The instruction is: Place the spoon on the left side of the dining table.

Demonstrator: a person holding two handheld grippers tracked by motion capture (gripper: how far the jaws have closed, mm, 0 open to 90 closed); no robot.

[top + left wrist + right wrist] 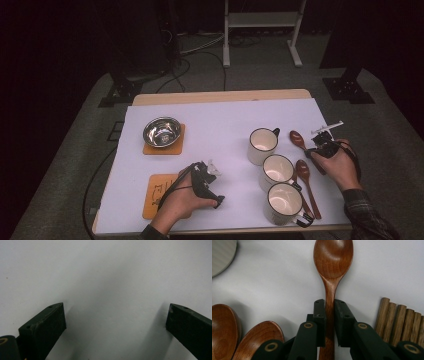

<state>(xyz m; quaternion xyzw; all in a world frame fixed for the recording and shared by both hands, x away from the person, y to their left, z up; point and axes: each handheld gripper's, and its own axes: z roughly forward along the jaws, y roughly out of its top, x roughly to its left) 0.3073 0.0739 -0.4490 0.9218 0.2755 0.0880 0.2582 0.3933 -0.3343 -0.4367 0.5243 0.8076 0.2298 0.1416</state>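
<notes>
The right gripper (329,315), at the desk's (220,120) three o'clock, has its fingers grasping a wooden spoon's (332,262) handle; the left gripper (116,320), fingers released, rests at six.

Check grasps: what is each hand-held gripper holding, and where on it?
Right hand-held gripper clamps a wooden spoon by its handle, just below the bowl. Left hand-held gripper holds nothing, jaws open.

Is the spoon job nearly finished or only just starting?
Only starting, it seems. Nothing looks done: all three white enamel mugs look empty. In hand: the right gripper has its jaws pinching the brown wooden spoon by its handle, still on the table. Left: two more wooden spoons.
</notes>
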